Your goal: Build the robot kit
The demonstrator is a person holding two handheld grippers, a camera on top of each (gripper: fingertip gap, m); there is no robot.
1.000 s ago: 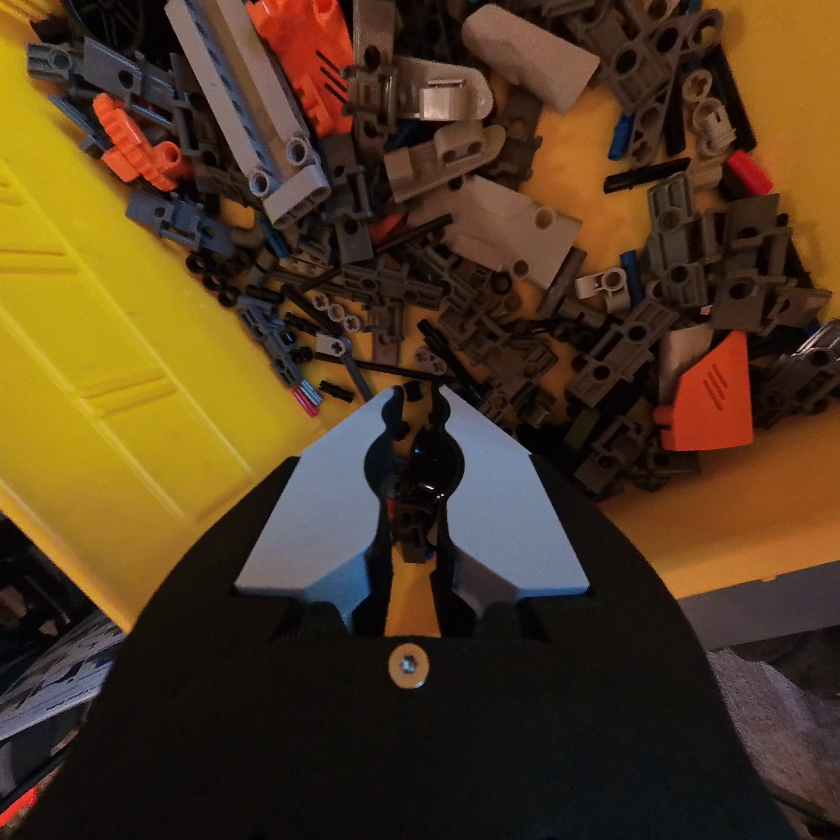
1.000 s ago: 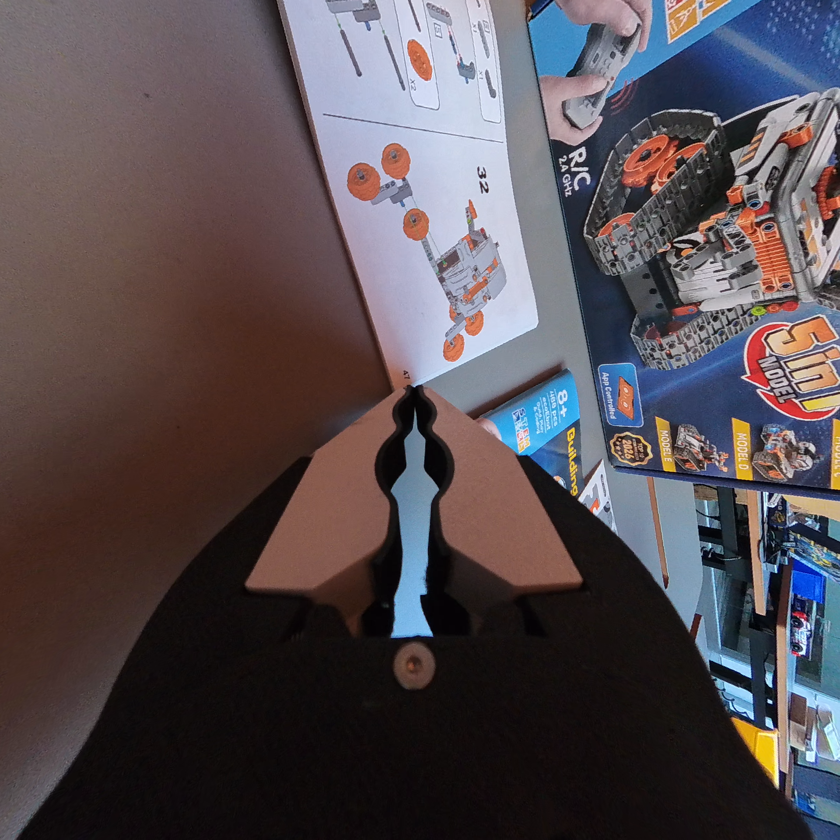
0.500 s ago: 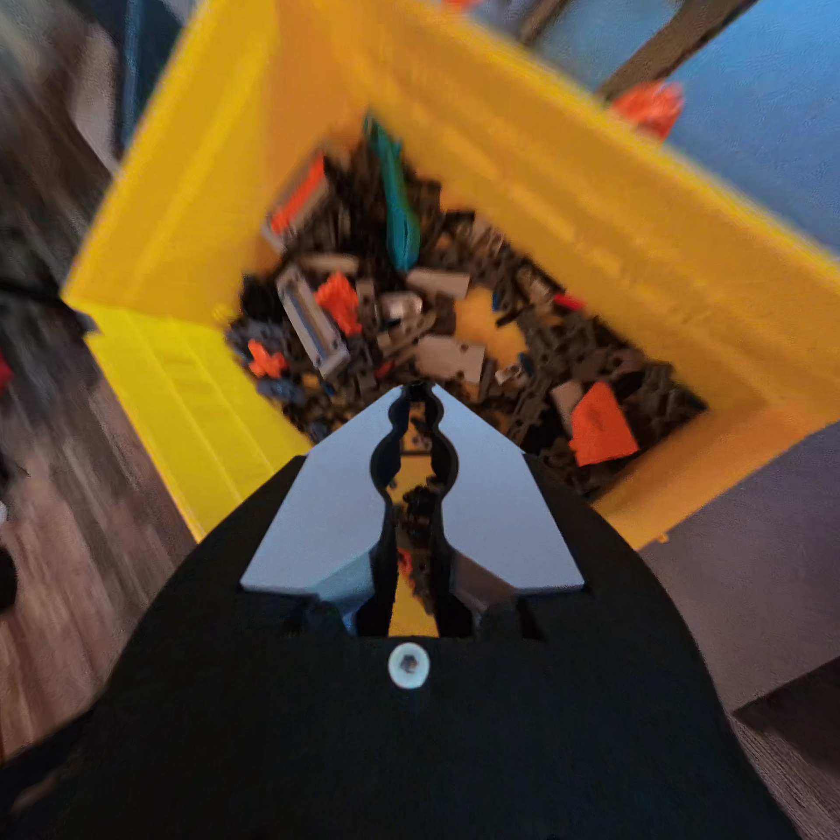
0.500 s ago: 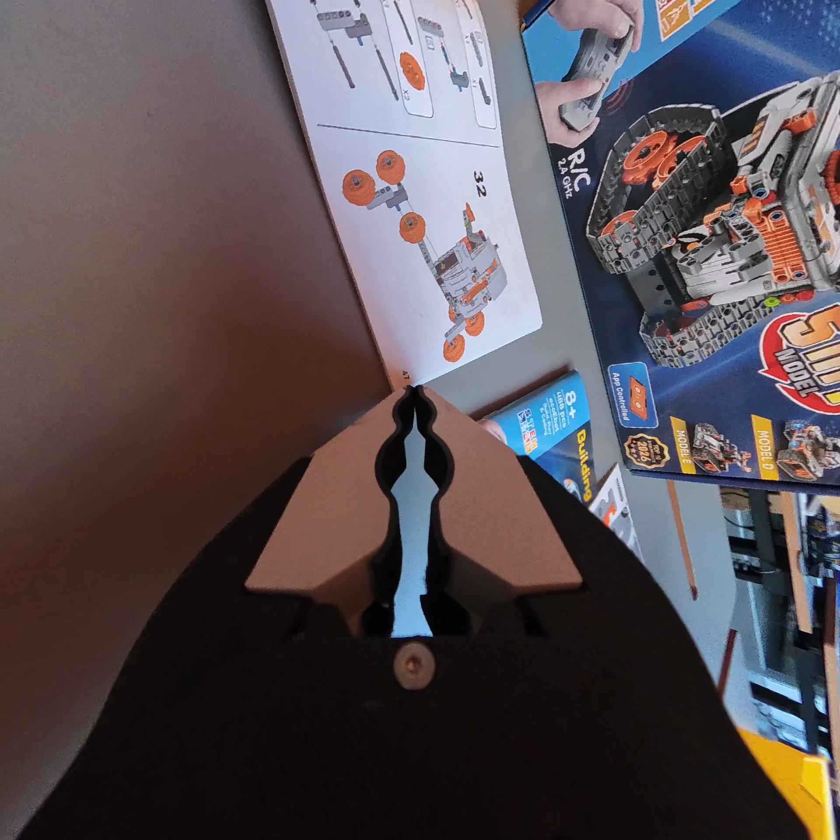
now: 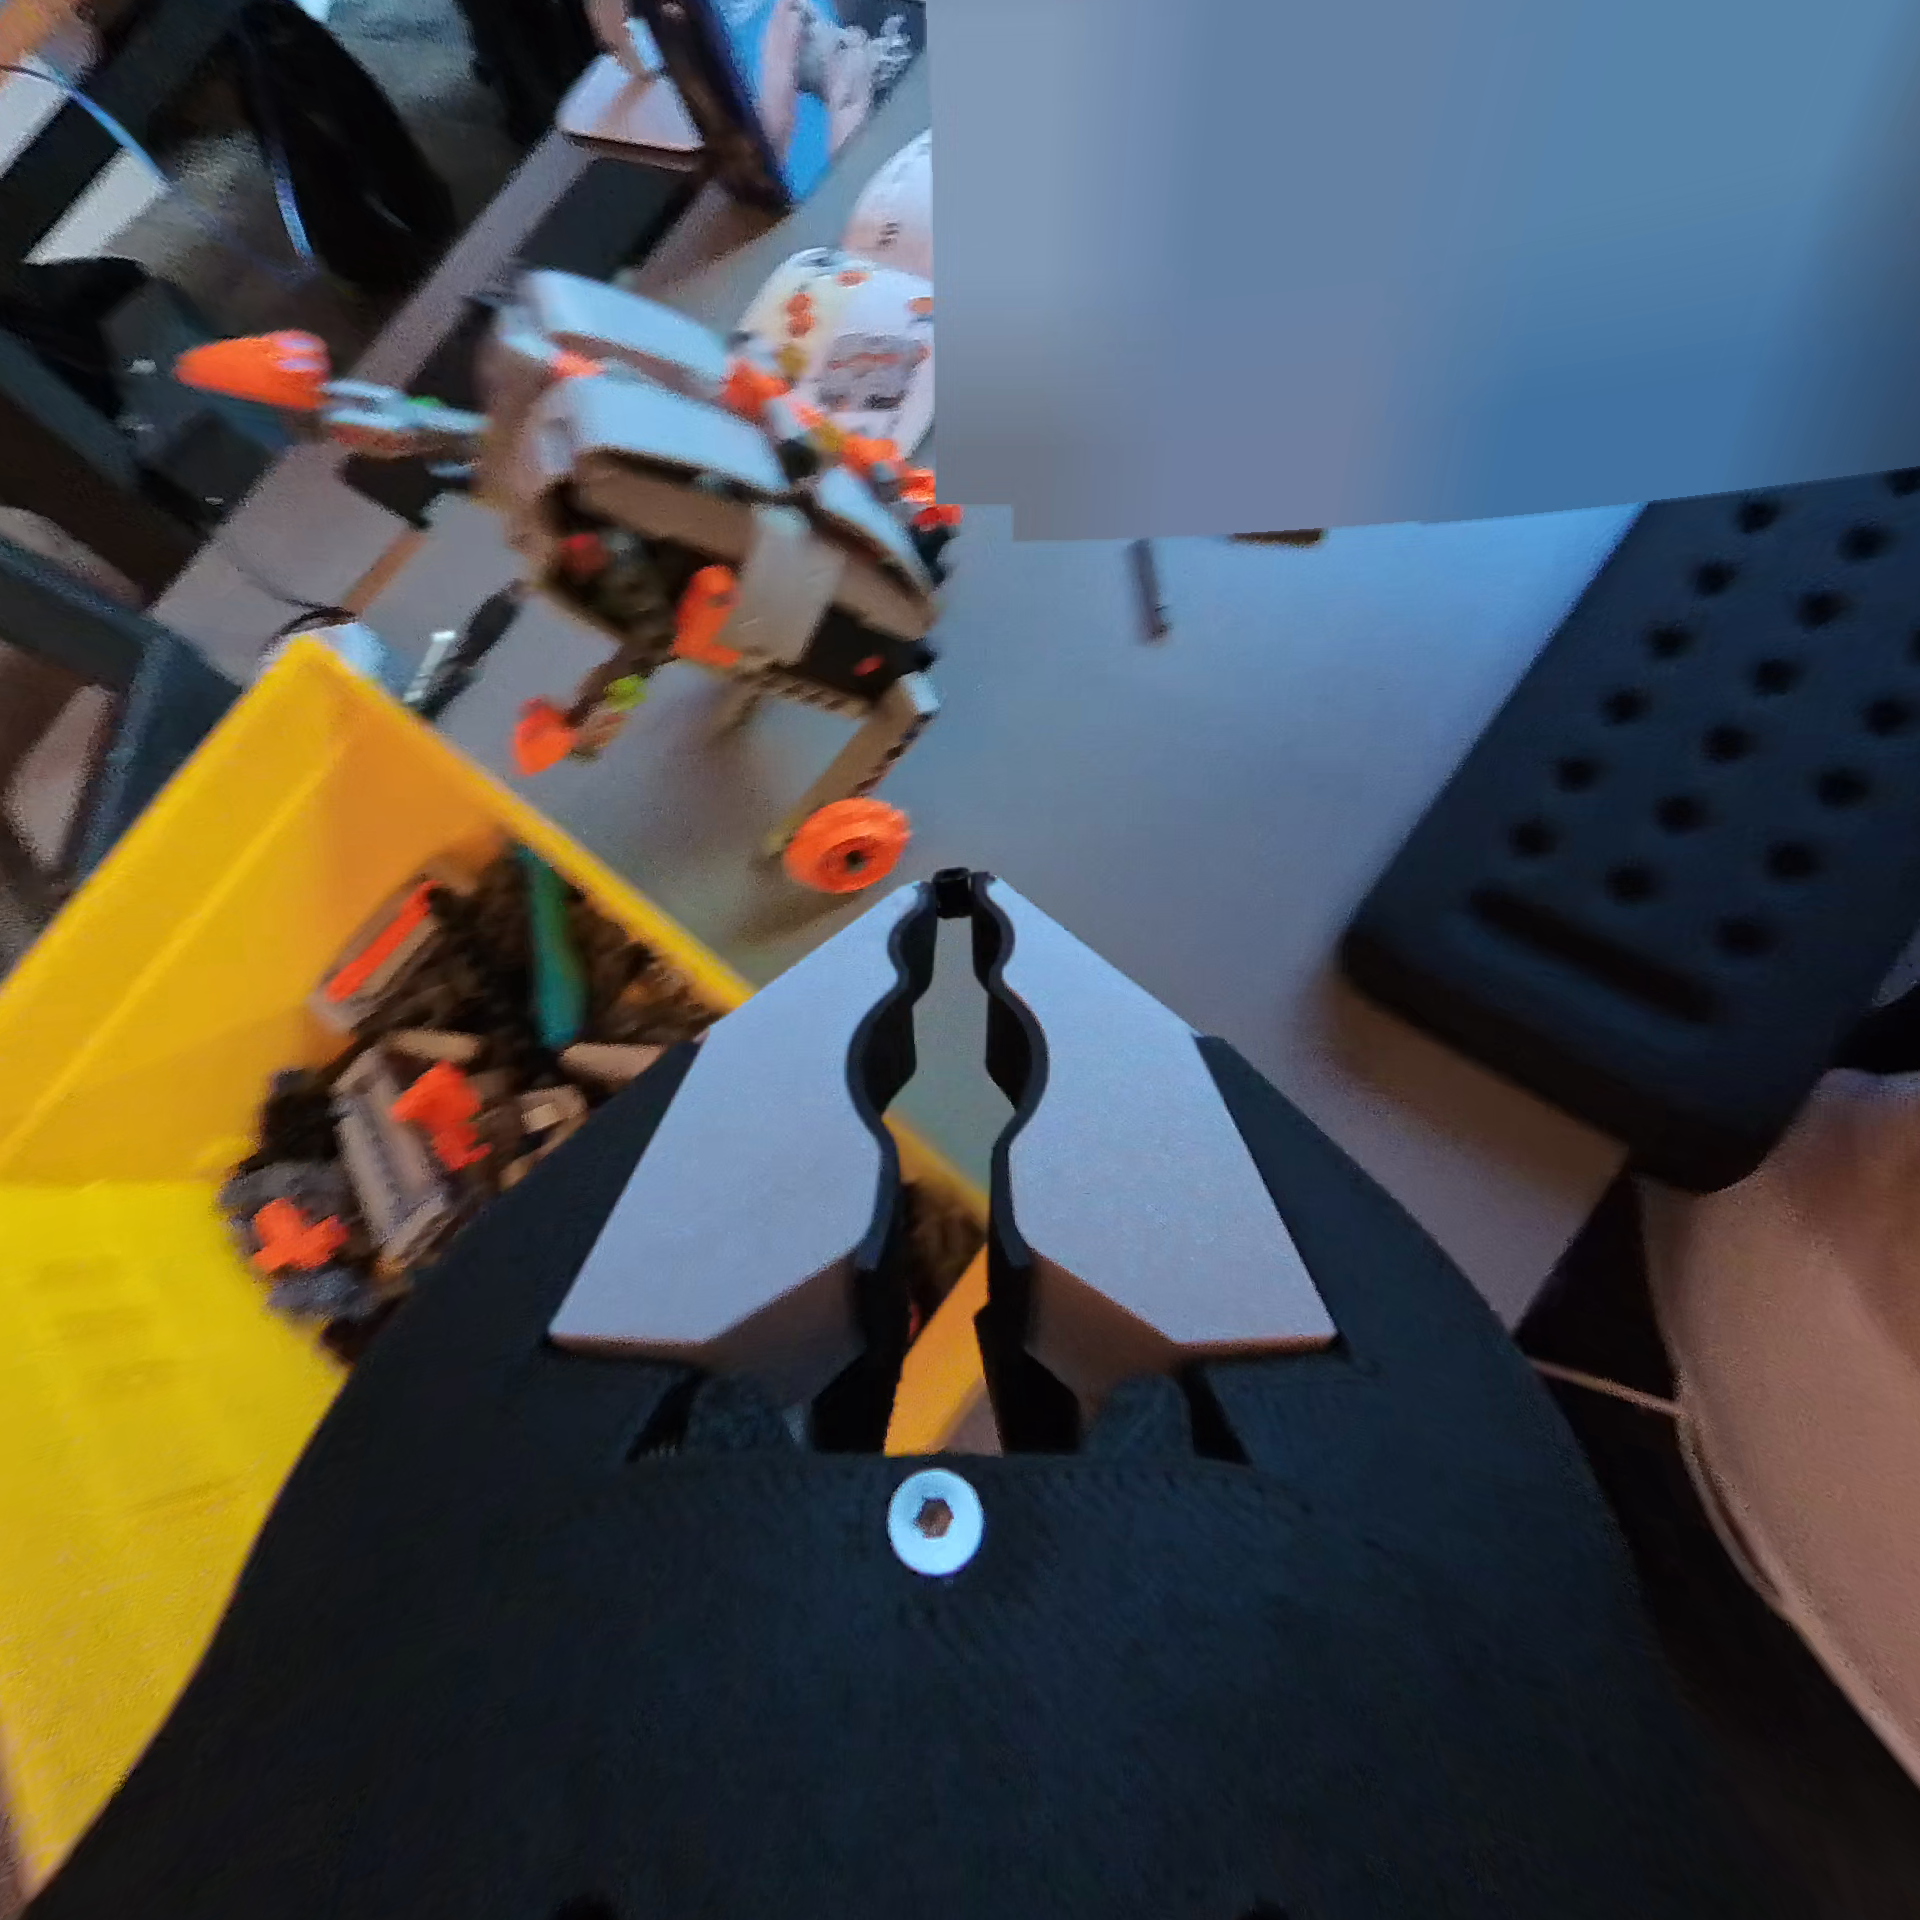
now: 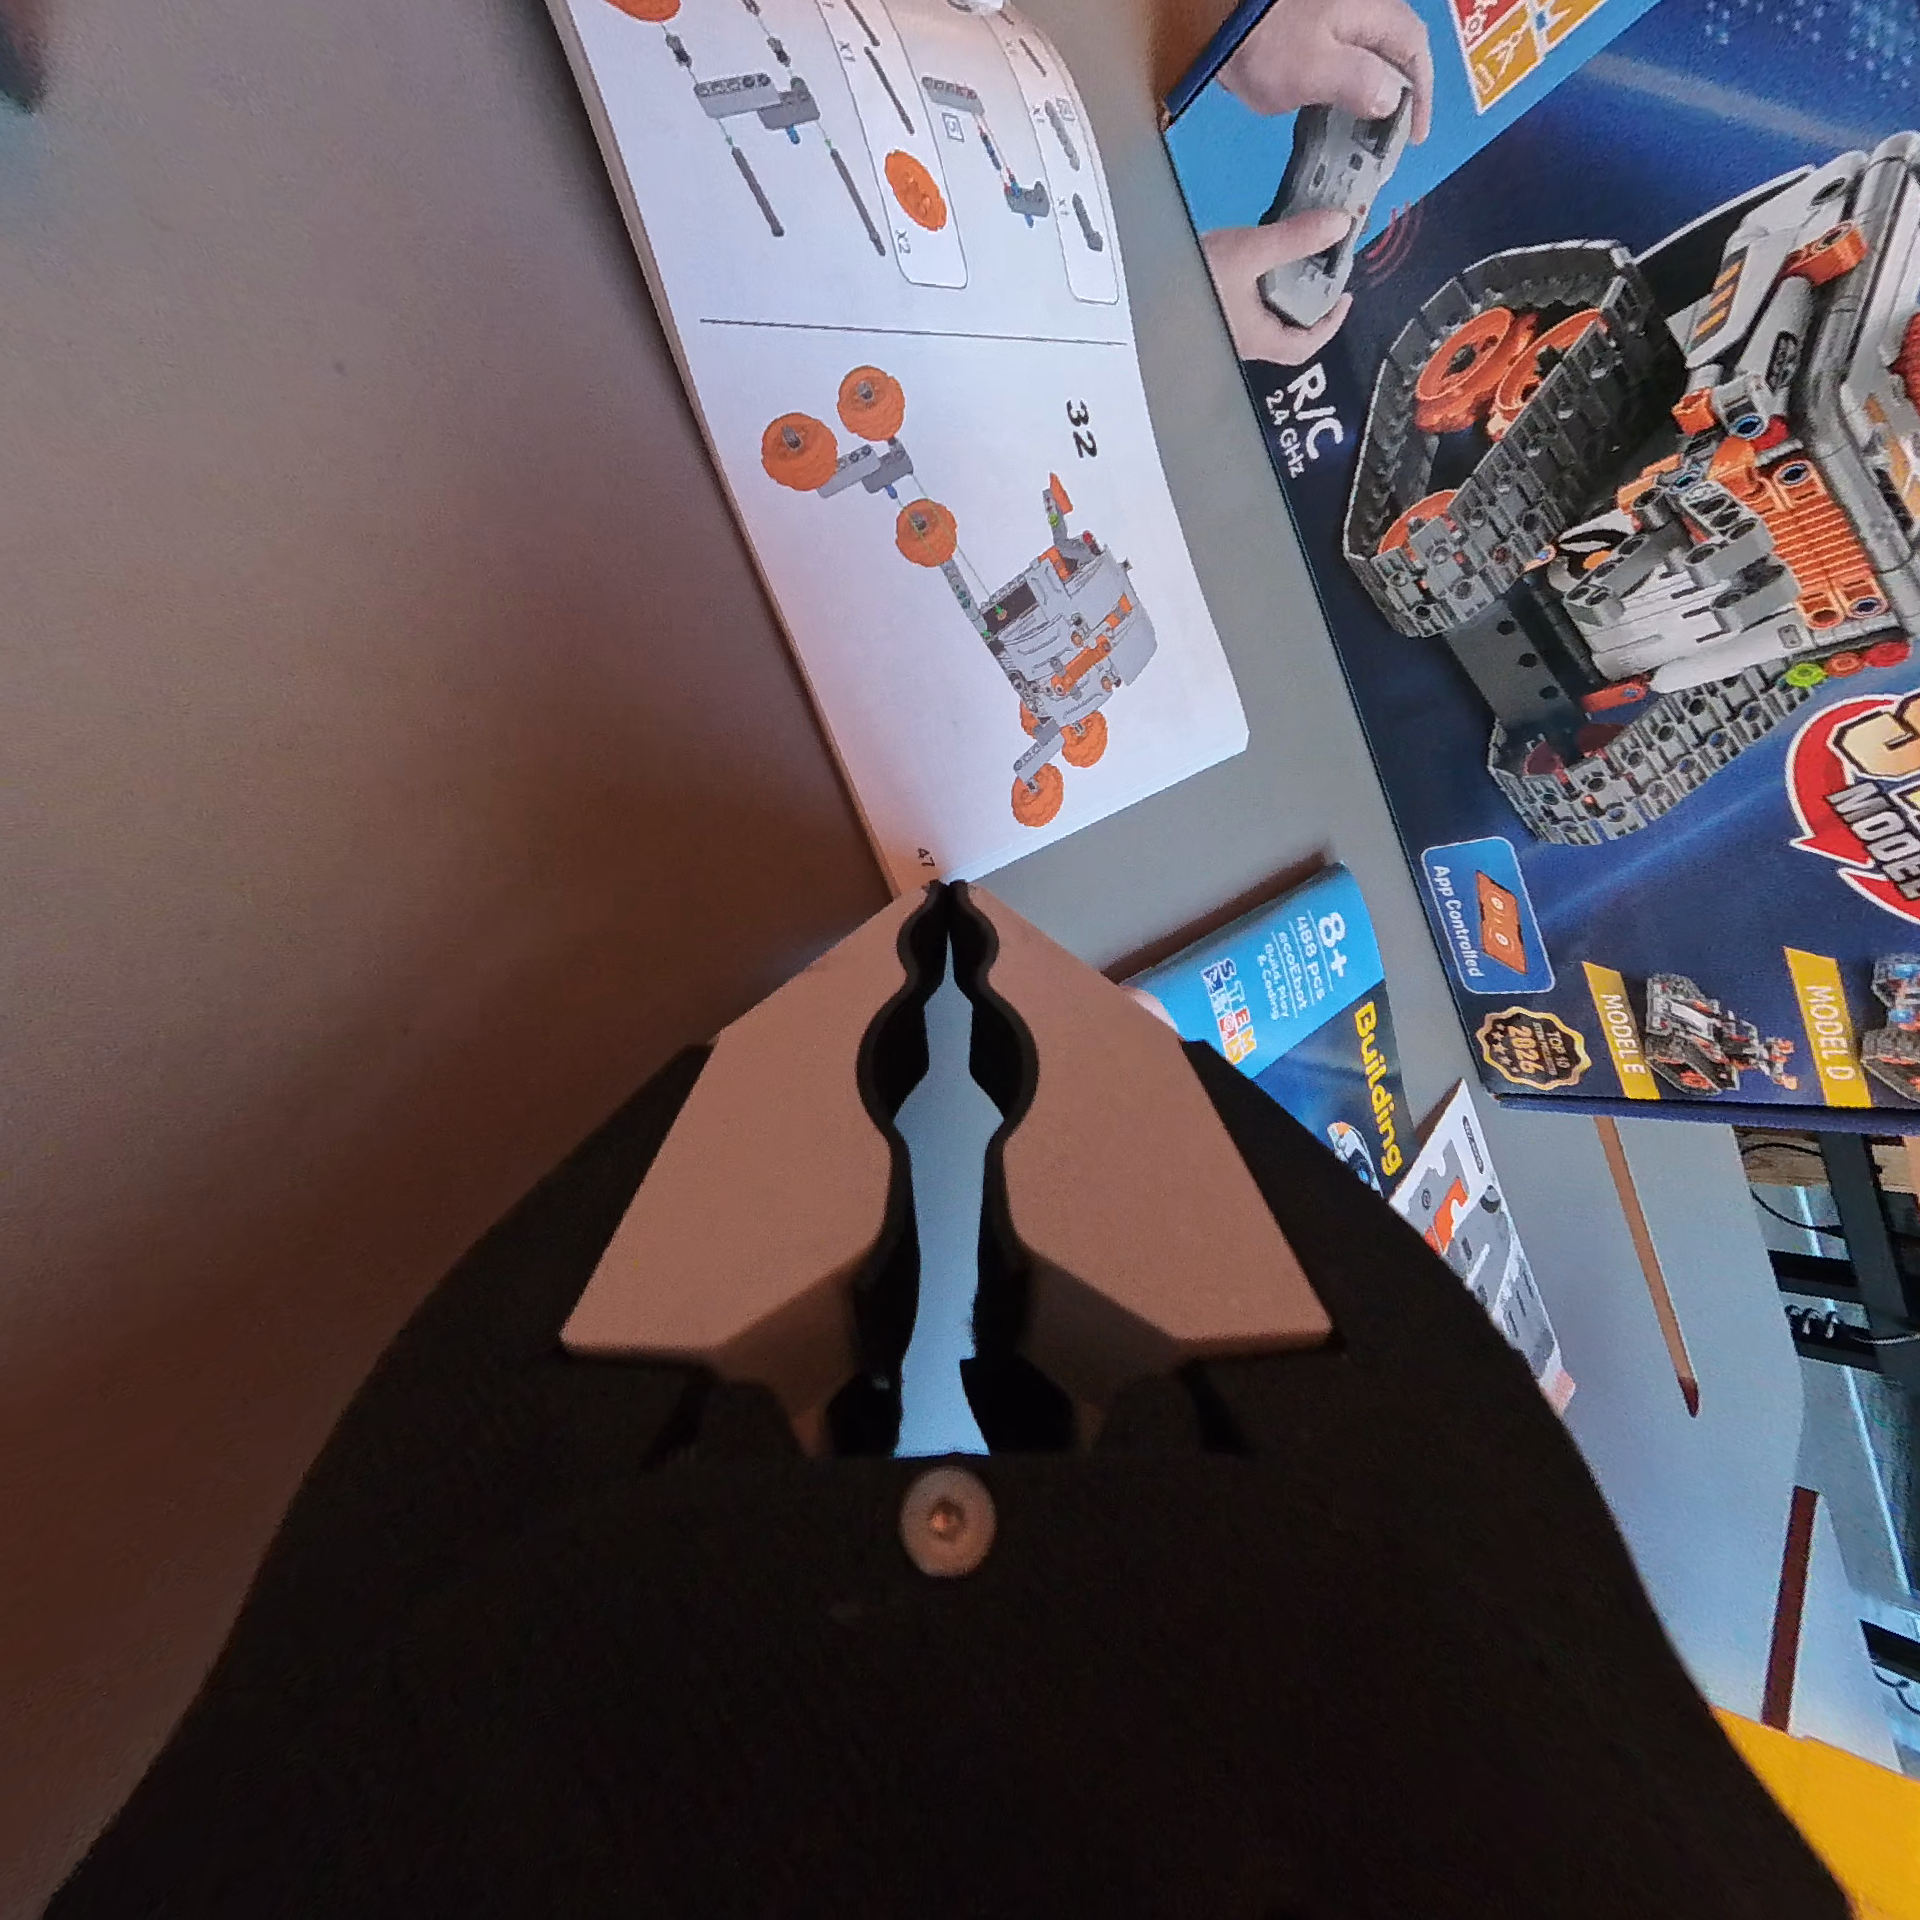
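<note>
- Black and tiny, a small peg is pinched at the very tips of the left gripper; its jaws are squeezed on the peg, with a gap lower down.
- That gripper is up in the air, over the edge of a grey table and above a yellow bin.
- Inside the bin is a heap of loose building pieces, grey, black and orange.
- On the table just past the peg stands a half-built toy vehicle with an orange wheel. It looks blurry.
- To the right lies a black pad with holes.
- The right gripper has its jaws pressed together at the tips and holds nothing.
- Its tips are near the bottom corner of an open instruction booklet on the table.
- Beside the booklet lies a big blue toy box, and a smaller blue booklet is just right of the gripper.
</note>
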